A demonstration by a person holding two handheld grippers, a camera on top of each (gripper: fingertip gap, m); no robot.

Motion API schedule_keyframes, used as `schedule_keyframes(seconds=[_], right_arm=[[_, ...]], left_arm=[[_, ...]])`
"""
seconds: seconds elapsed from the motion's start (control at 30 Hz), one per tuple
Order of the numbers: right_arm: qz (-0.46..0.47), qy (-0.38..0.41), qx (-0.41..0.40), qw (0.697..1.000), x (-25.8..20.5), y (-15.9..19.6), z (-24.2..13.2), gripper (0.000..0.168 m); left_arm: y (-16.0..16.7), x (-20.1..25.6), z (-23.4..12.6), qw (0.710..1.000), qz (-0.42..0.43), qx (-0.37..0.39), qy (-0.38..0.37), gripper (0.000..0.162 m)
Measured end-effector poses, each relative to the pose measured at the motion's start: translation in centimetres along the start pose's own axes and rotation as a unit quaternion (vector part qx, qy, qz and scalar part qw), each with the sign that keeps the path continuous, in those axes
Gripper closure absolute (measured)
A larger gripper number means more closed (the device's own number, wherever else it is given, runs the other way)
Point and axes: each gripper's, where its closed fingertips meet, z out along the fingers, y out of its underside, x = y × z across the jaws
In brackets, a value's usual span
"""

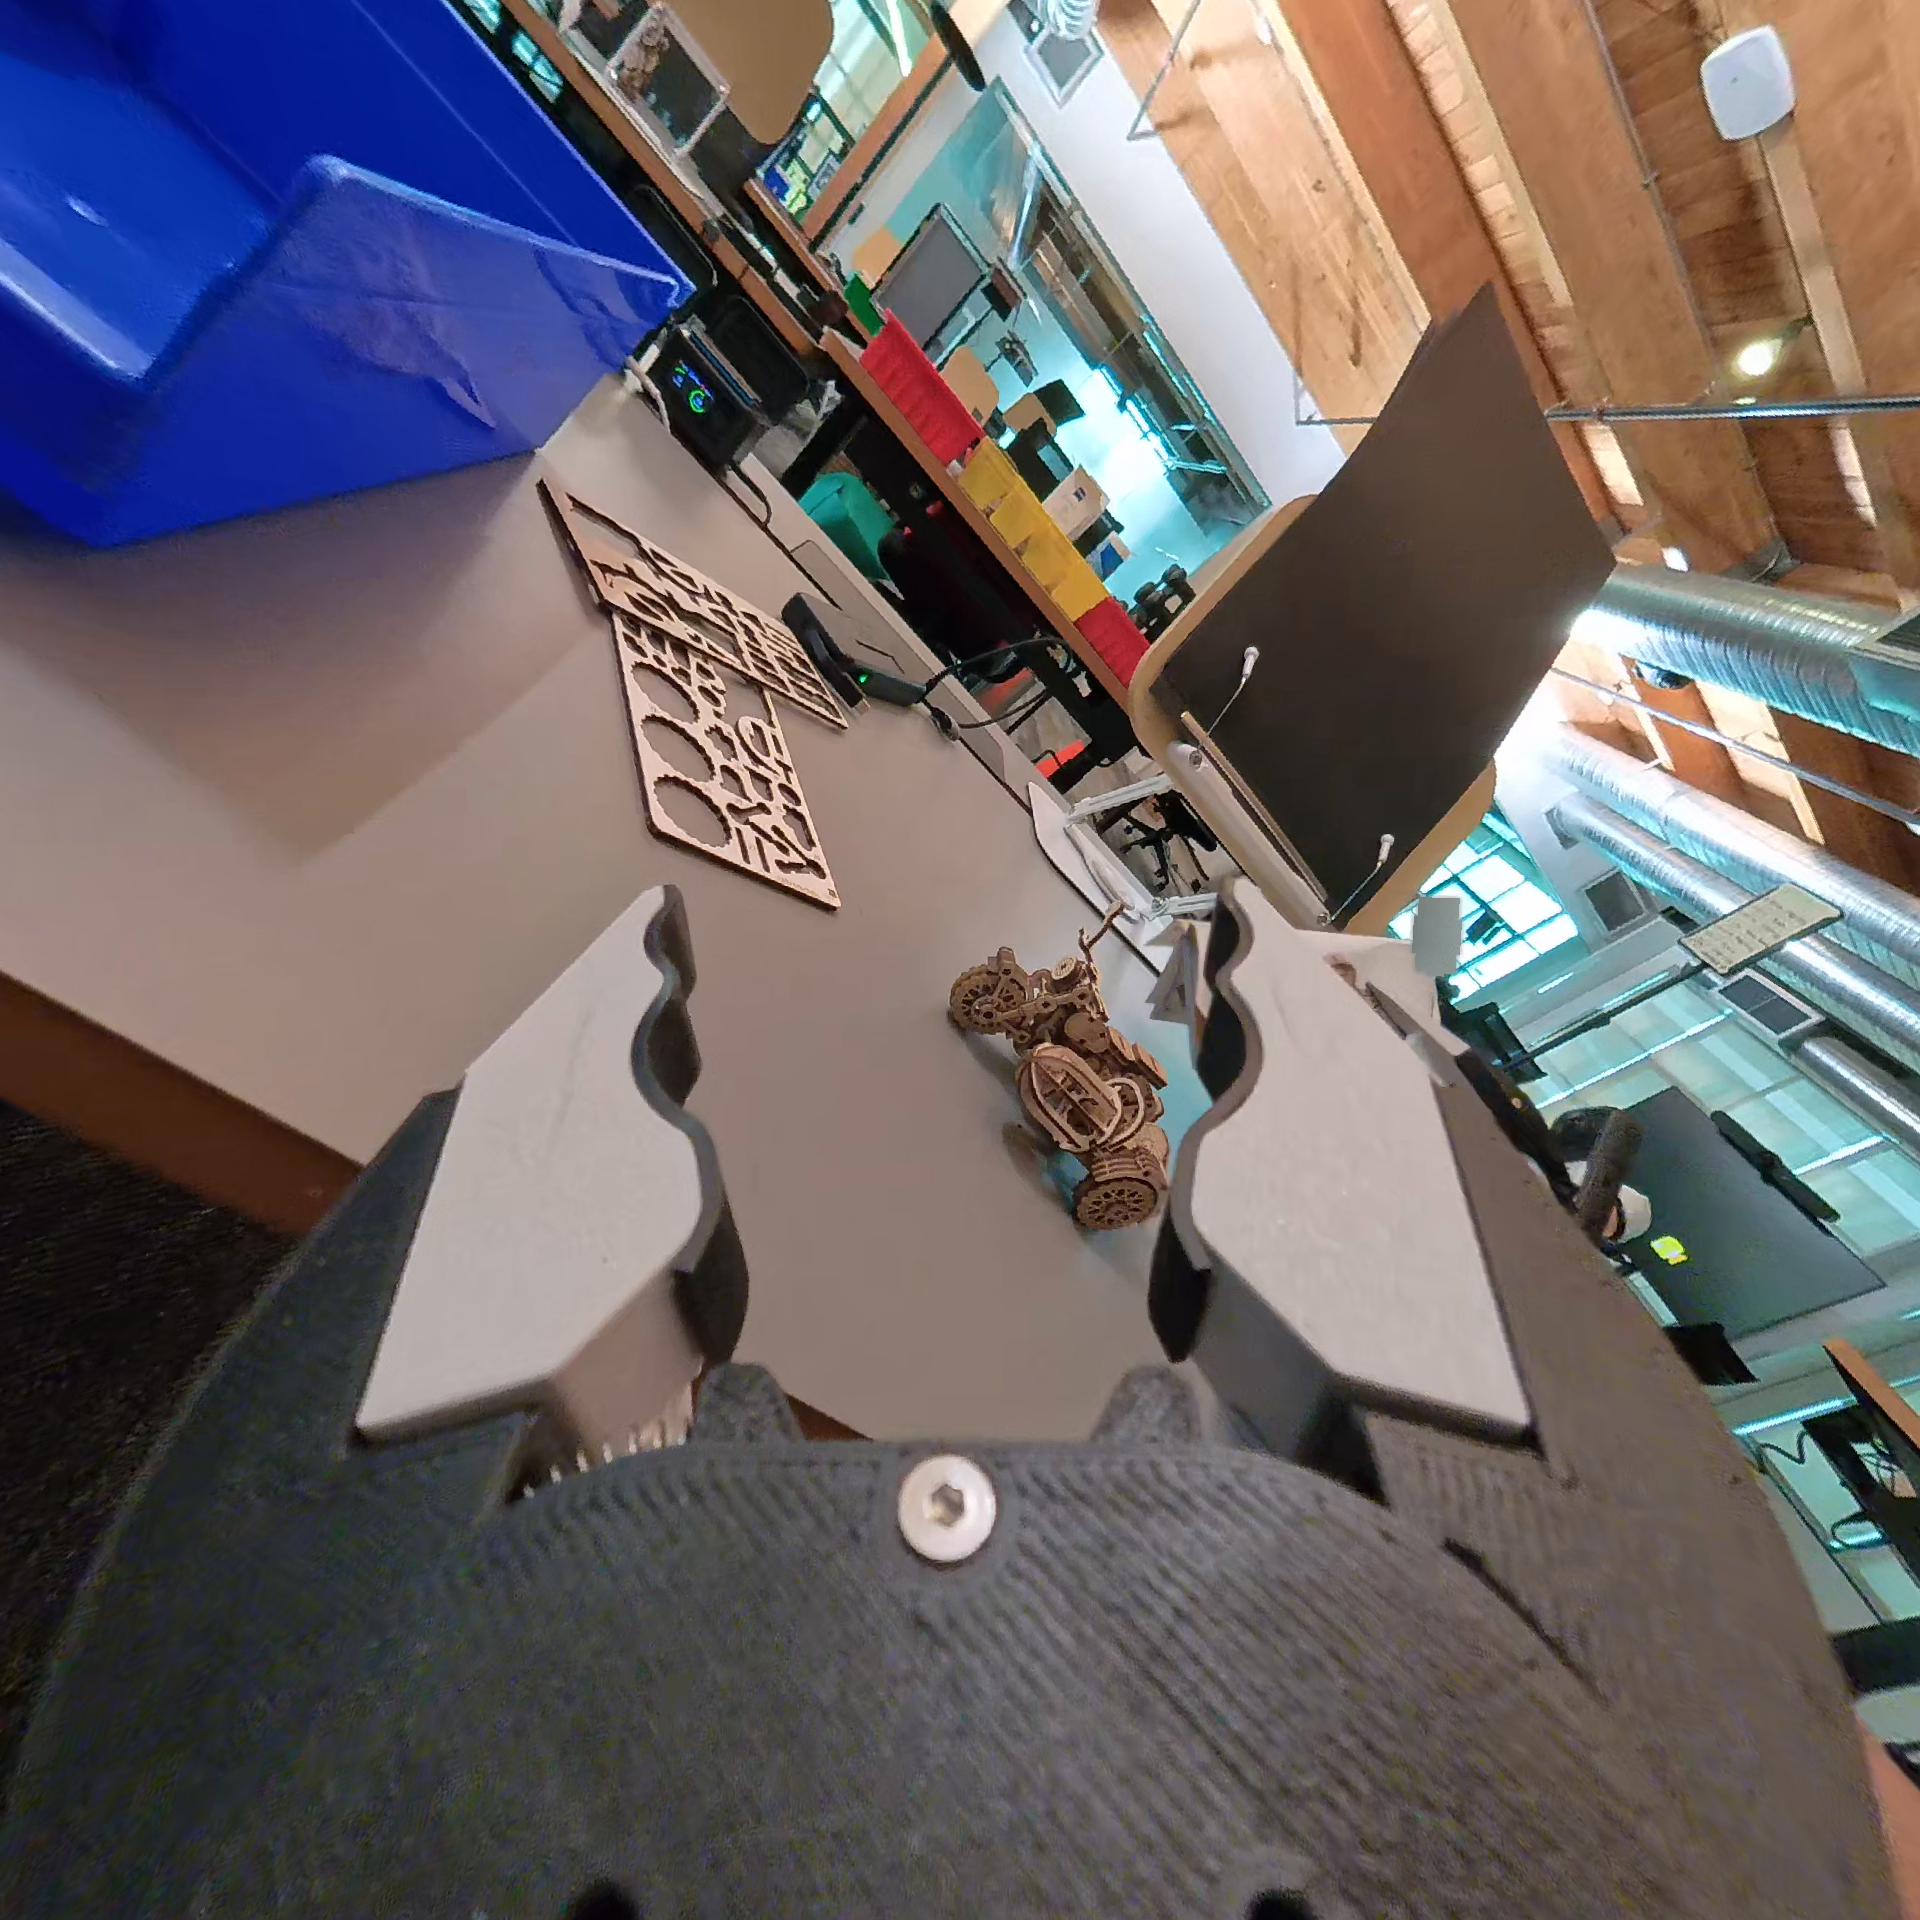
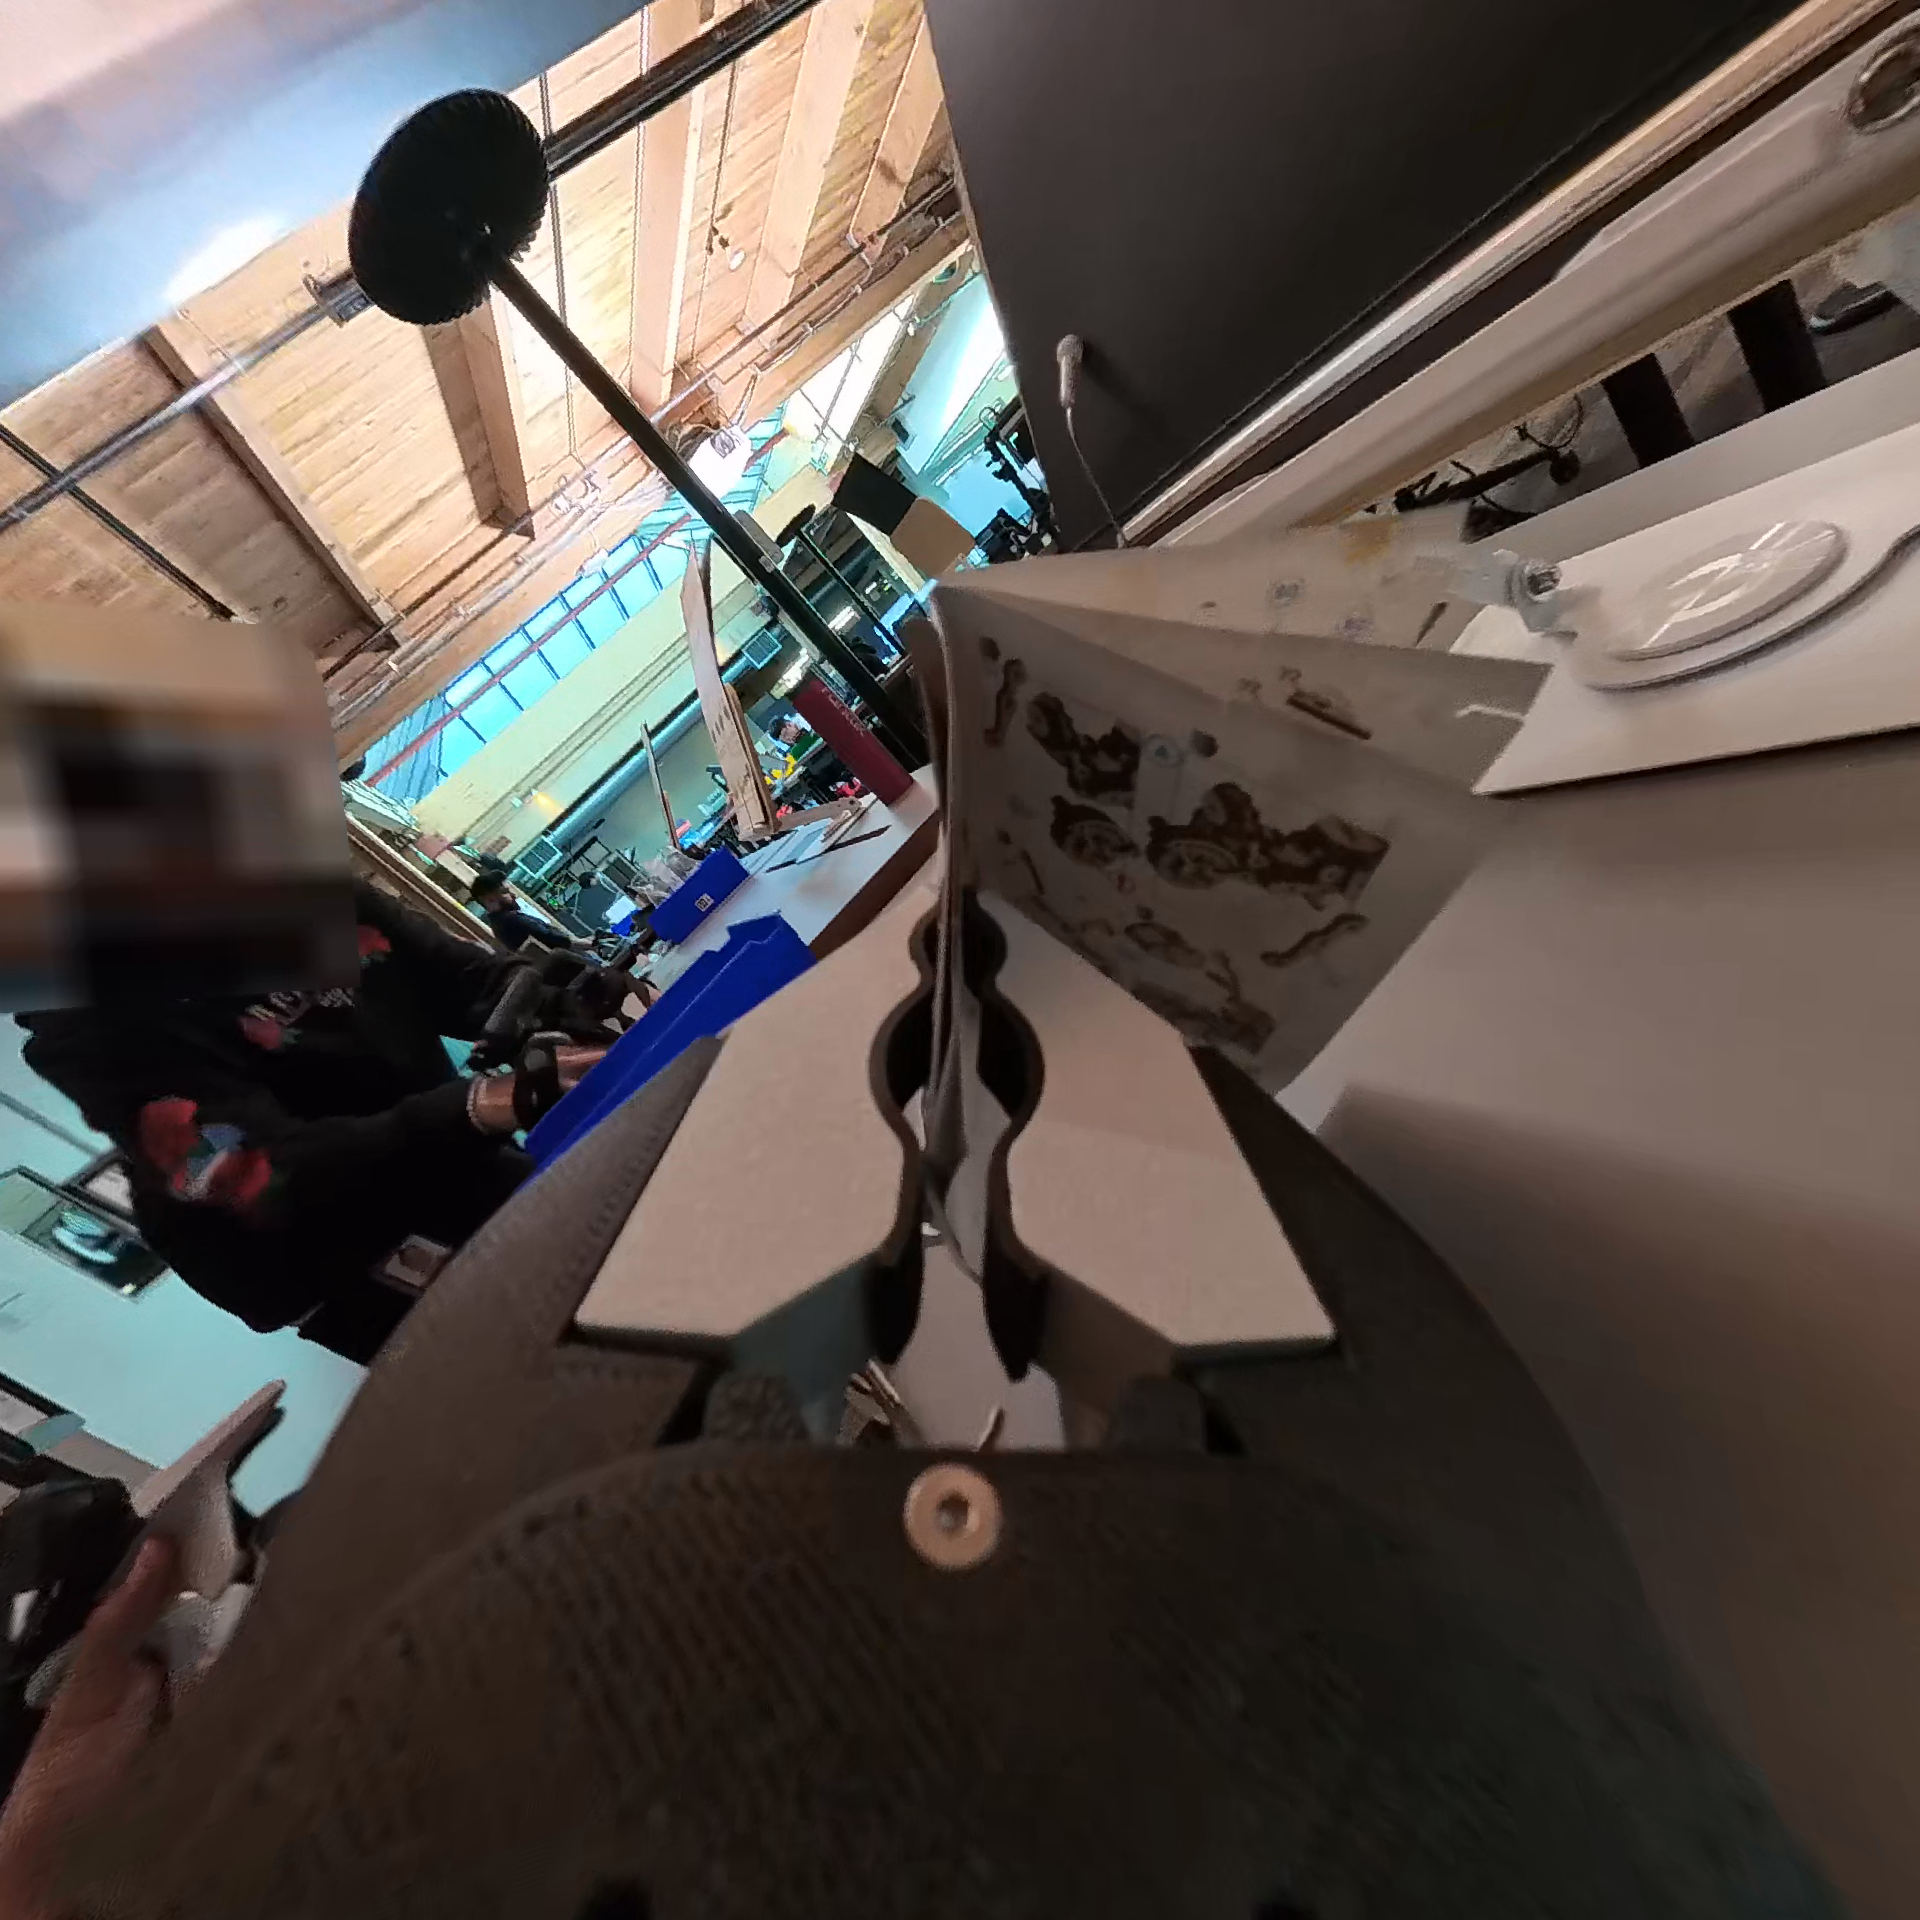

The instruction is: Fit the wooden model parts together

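- Wooden motorcycle model (image 1: 1070,1081) stands largely assembled on the grey table (image 1: 436,790), near punched-out part sheets (image 1: 727,769).
- Left gripper (image 1: 940,997): fingers wide apart, empty.
- Right gripper (image 2: 951,997): clamped on the instruction booklet (image 2: 1195,831); remaining pieces, probably few, unseen.

My left gripper (image 1: 945,1081) is wide open, jaws spread far apart with nothing between them, tilted hard so the whole view leans. Its grey wavy-edged fingers (image 1: 582,1143) point forward, low and clear of any contact. My right gripper (image 2: 956,1081) is nearly closed, the two fingers (image 2: 790,1143) pinching thin sheets edge-on in the narrow gap, gripped along the scalloped inner faces. That view is rolled over too. Down in the lower left corner of the right view, a bare hand (image 2: 94,1704) shows beside the gripper body.
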Motion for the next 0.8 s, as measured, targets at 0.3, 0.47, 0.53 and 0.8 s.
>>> schedule_keyframes(seconds=[0.3,0.47,0.53,0.8], right_arm=[[-0.005,-0.012,0.001,1.0,-0.4,0.1,-0.7,0.168],[-0.031,0.069,-0.024,0.997,2.6,0.6,0.0,0.147],[-0.021,0.115,-0.063,0.991,4.8,1.1,-0.1,0.095],[-0.044,0.135,-0.007,0.99,5.7,-3.8,-2.9,0.08]], left_arm=[[1.2,1.2,0.8,0.999,0.018,-0.024,0.013,0.063],[2.1,1.2,1.0,0.998,0.031,-0.044,0.012,0.062],[2.2,1.2,0.7,0.998,0.042,-0.049,0.009,0.062],[1.5,1.1,-0.5,0.996,0.075,-0.036,-0.01,0.064]])
